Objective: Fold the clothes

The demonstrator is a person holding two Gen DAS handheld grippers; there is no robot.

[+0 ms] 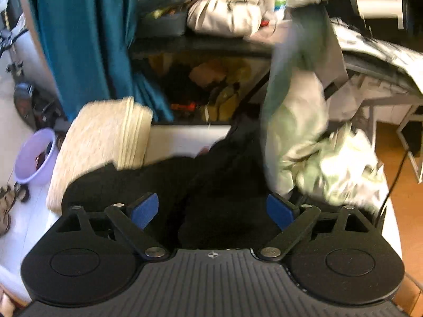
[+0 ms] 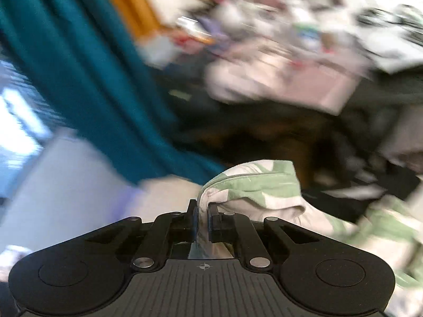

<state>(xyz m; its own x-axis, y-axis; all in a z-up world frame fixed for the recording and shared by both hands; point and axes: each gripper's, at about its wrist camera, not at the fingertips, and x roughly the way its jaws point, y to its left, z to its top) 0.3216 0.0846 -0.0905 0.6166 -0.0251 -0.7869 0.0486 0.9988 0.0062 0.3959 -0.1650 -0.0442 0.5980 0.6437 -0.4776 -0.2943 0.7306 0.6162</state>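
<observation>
Your right gripper has its jaws pinched on the green-and-white garment, which hangs up beside the black garment. Your left gripper gapes wide over that black garment, gripping nothing; the cream folded cloth lies just left of it.

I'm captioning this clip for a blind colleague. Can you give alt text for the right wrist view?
The right gripper is shut on a fold of green-and-white cloth that trails off to the right. Behind it, heavily blurred, hang a teal curtain and cluttered shelves.
</observation>
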